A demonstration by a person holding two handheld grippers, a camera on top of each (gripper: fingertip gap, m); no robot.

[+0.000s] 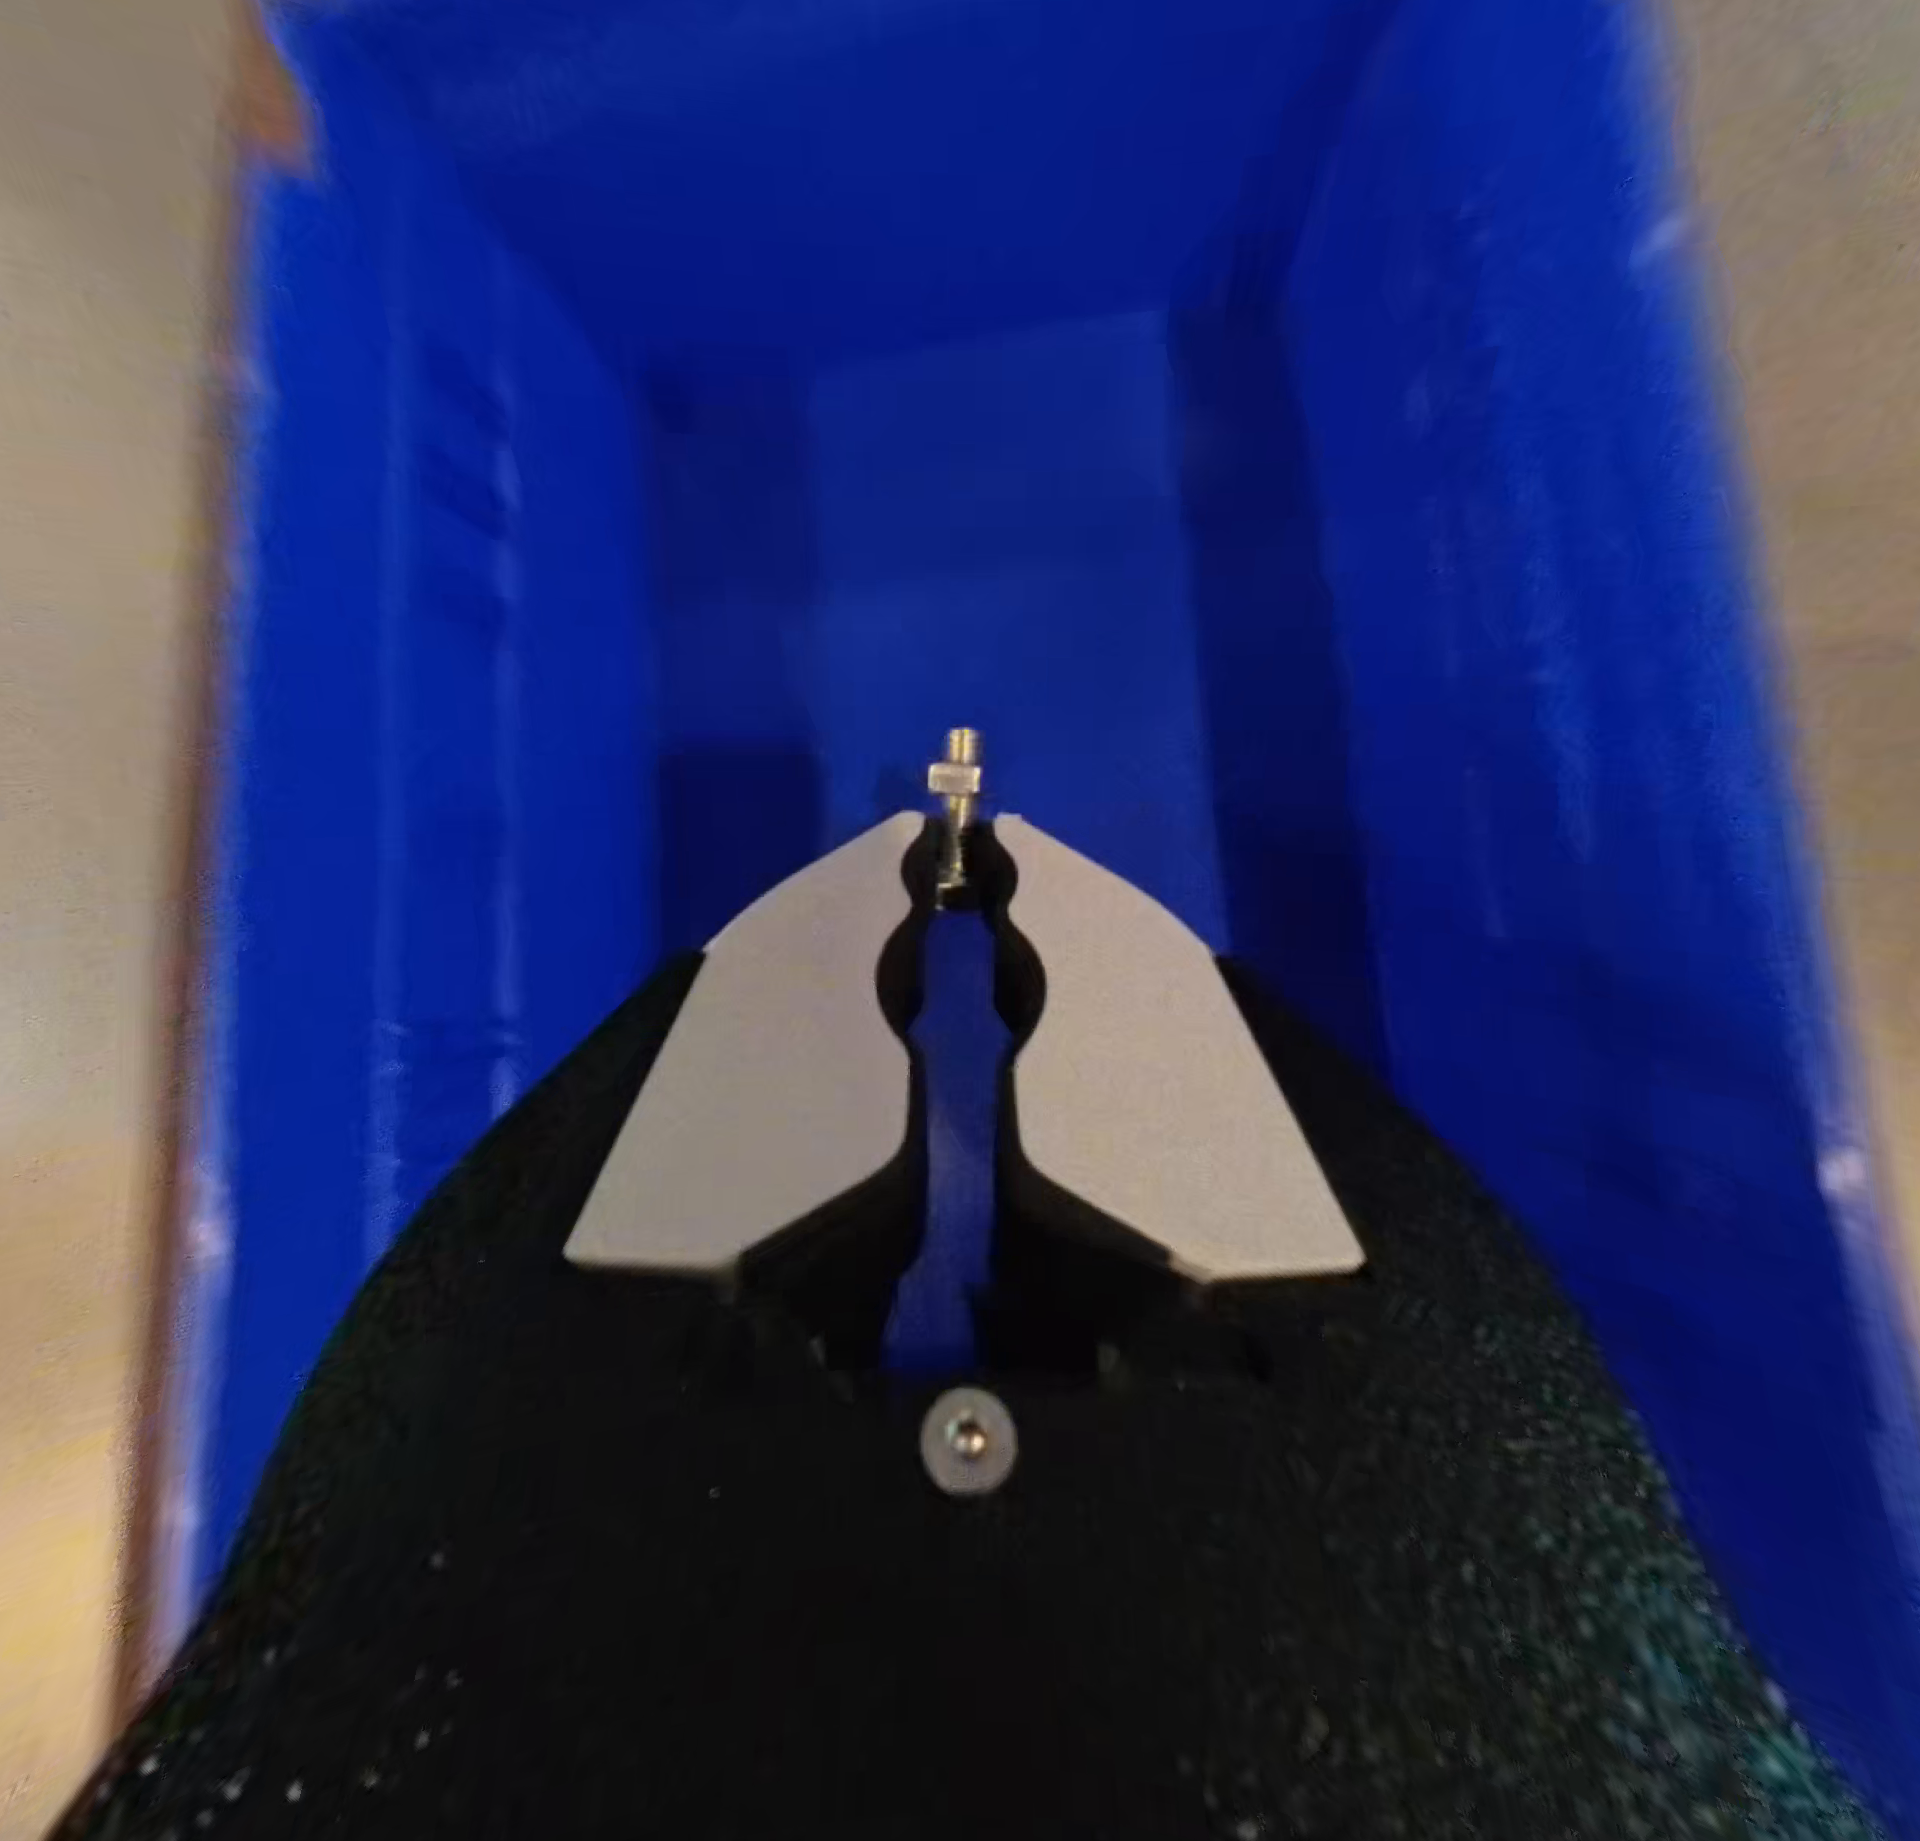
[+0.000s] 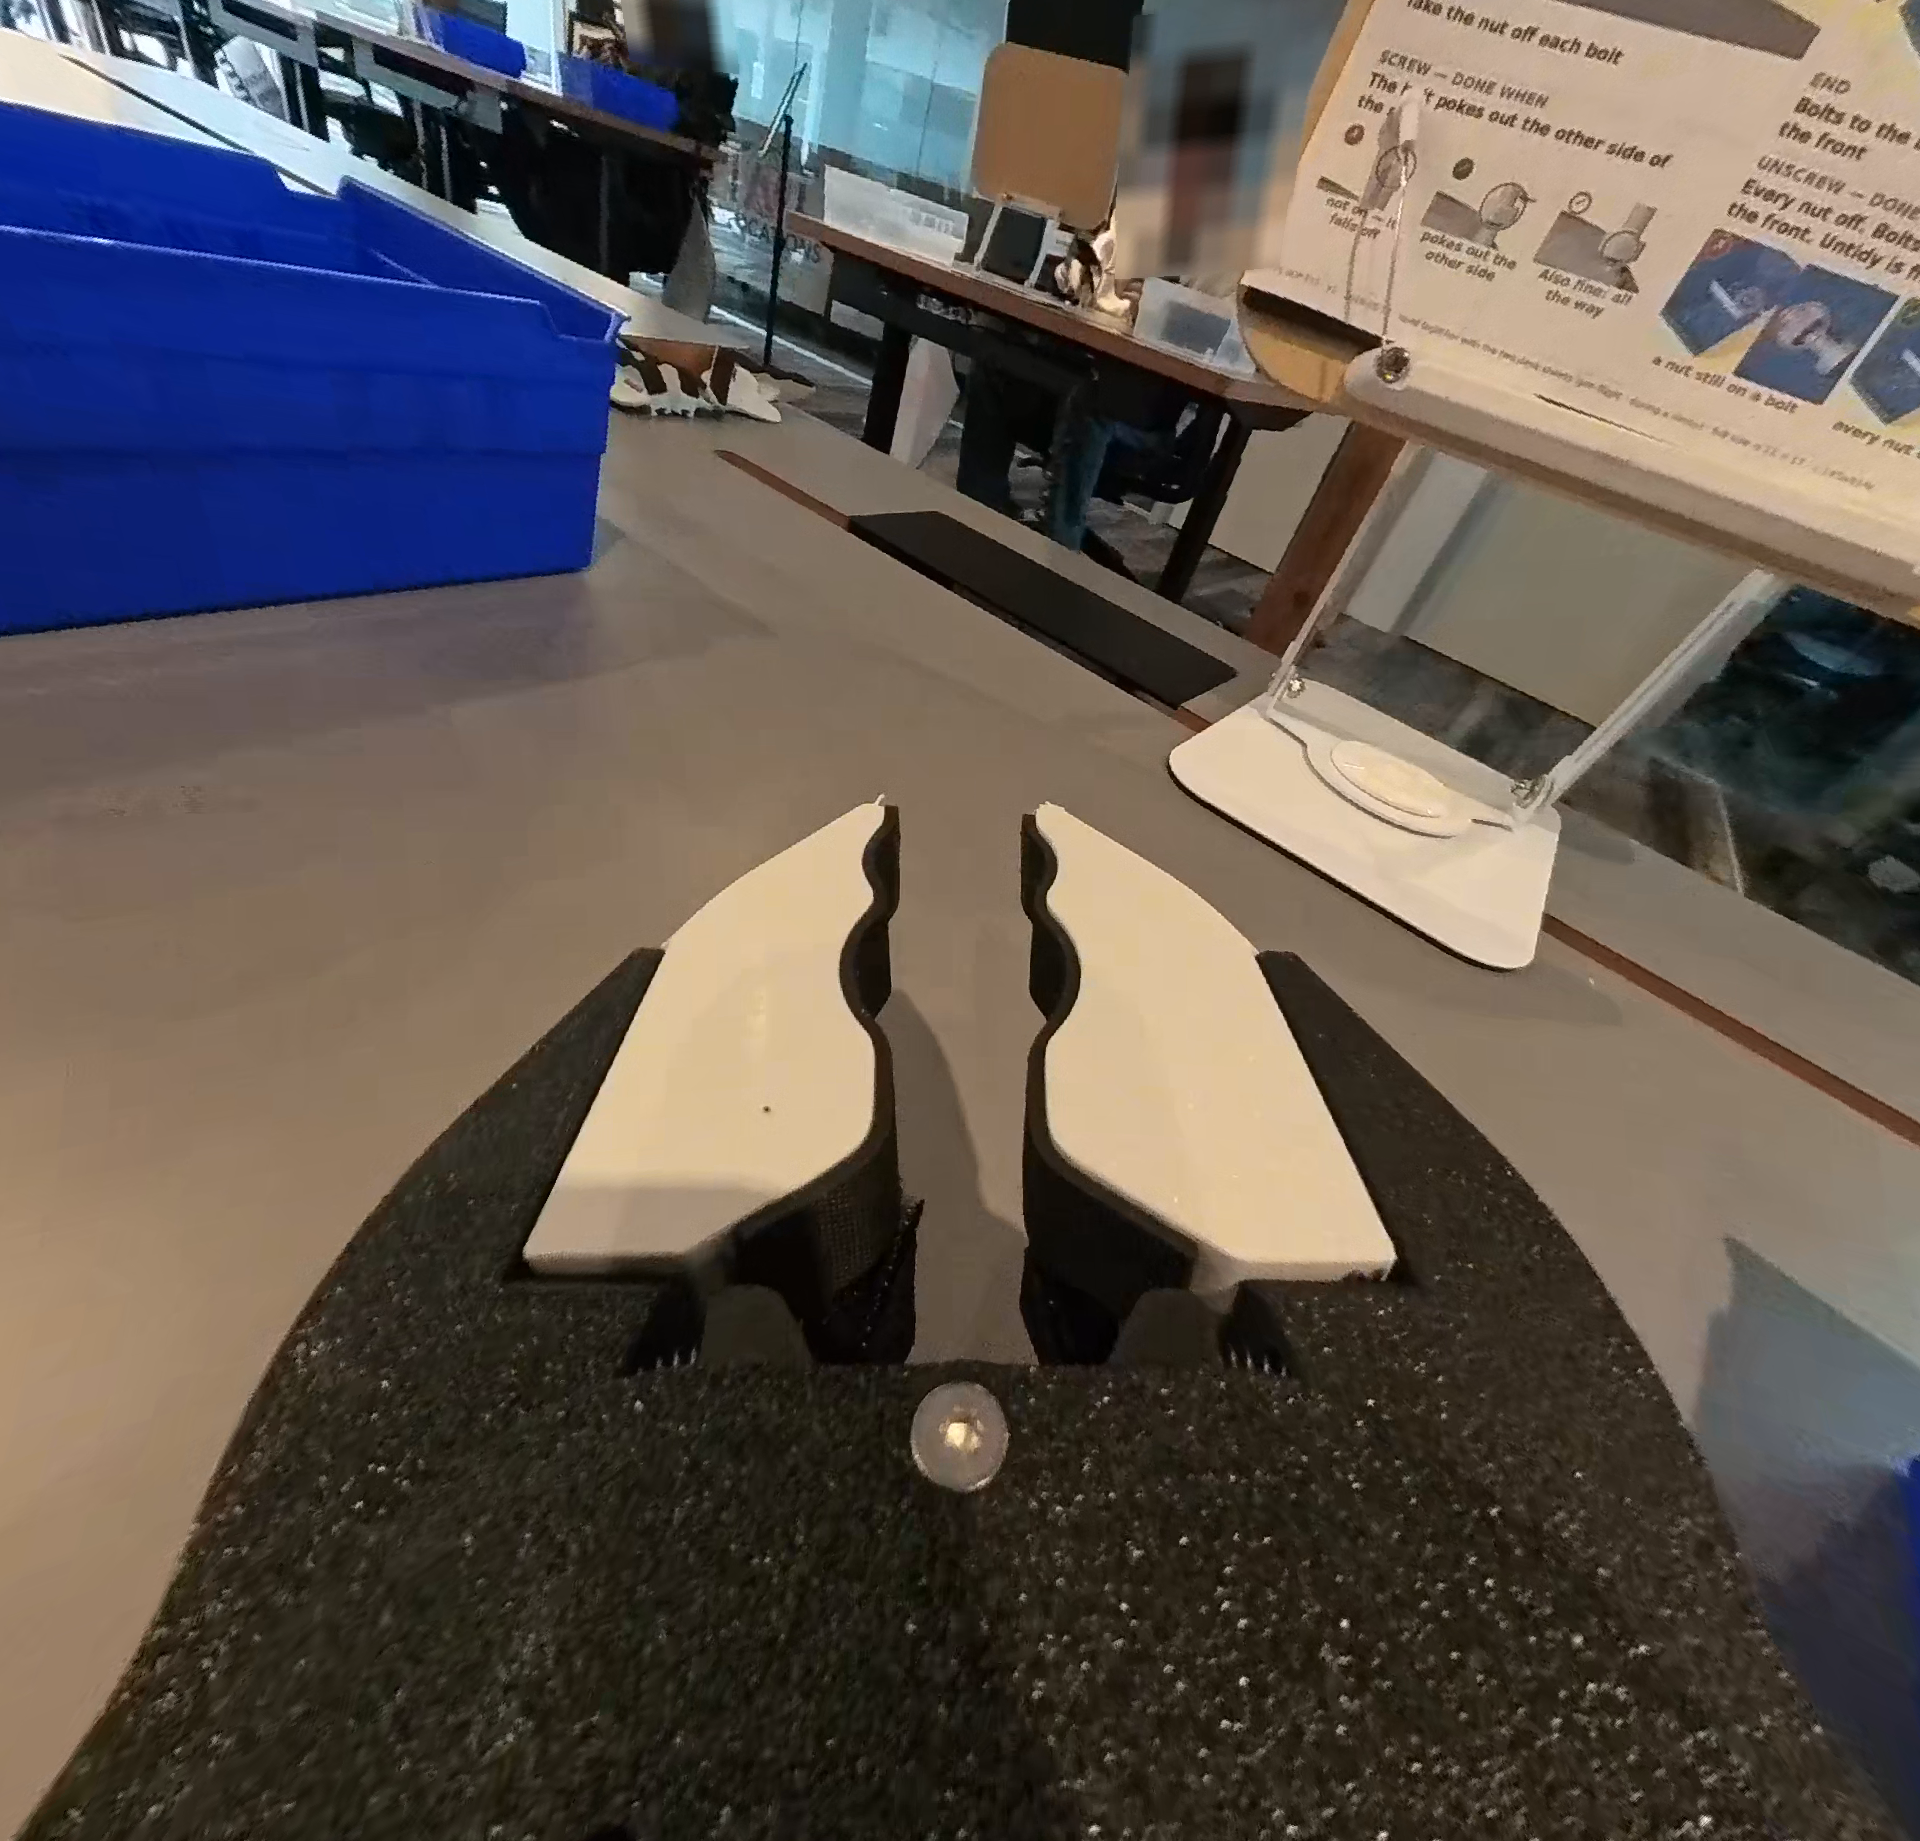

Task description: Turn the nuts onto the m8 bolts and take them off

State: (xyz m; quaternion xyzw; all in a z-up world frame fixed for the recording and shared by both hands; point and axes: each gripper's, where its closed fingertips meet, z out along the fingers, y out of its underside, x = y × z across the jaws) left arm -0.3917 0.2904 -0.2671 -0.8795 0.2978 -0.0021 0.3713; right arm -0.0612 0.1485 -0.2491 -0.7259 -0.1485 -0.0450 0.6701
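left gripper [image 1: 957, 823] clamps bolt [image 1: 957, 804] over bin [image 1: 1455, 544] | right gripper [image 2: 958, 821] agape above table [image 2: 416, 856]

Silvery bolt [image 1: 957, 827] and nut [image 1: 950, 779] — blue bin [image 1: 1507, 648], grey table [image 2: 416, 856], white-and-black tongs [image 2: 958, 823].

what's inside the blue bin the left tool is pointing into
The left tool, shut on a bolt with a nut threaded on, hangs inside the blue bin. Beyond it only bare blue walls and floor show; the tool's black body covers the near part.

Left hand-held gripper [image 1: 957, 823] clamped at tips; right hand-held gripper [image 2: 961, 827] parted, empty.
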